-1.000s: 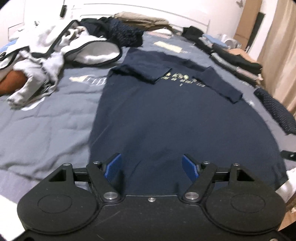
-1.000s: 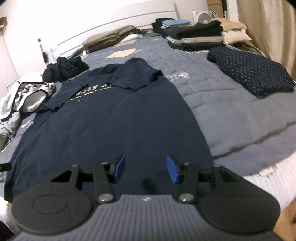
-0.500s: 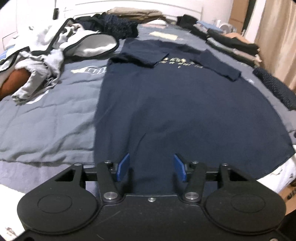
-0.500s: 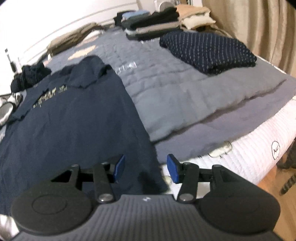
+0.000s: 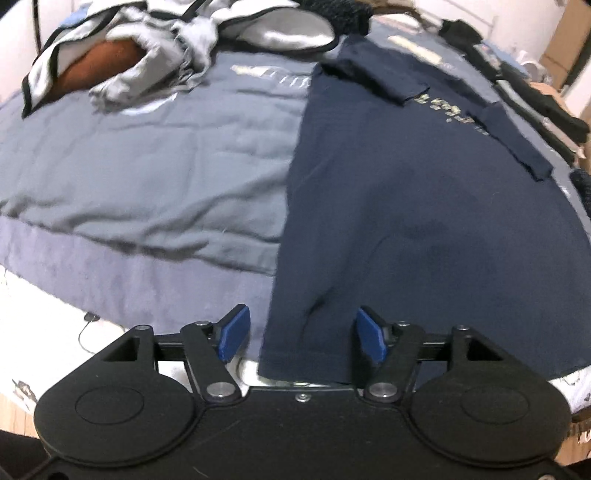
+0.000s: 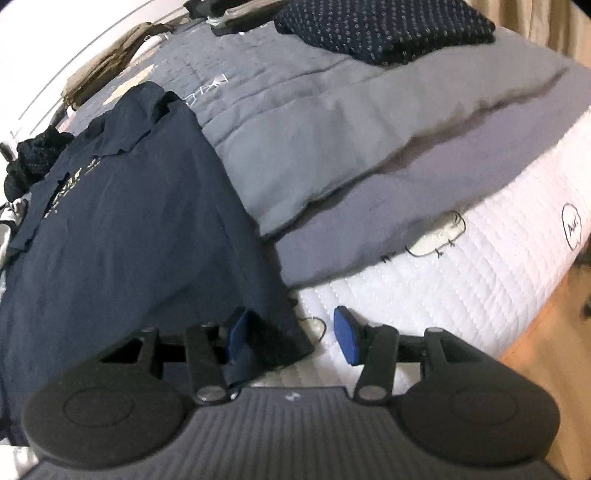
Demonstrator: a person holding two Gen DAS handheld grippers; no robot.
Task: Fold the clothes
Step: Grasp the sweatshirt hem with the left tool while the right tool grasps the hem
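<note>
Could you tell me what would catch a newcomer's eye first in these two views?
The navy T-shirt spread flat on the grey quilt, sleeves folded in, hem at the near bed edge. The open left gripper and right gripper sit at its two bottom corners. A heap of unfolded clothes lies far left.

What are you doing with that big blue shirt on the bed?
A person is folding clothes with two handheld grippers. A navy T-shirt lies flat on the grey quilt, sleeves already folded in. The left gripper and right gripper are both open, each at a bottom corner of the shirt's hem, not yet pinching it. Folded clothes wait farther back.
</note>
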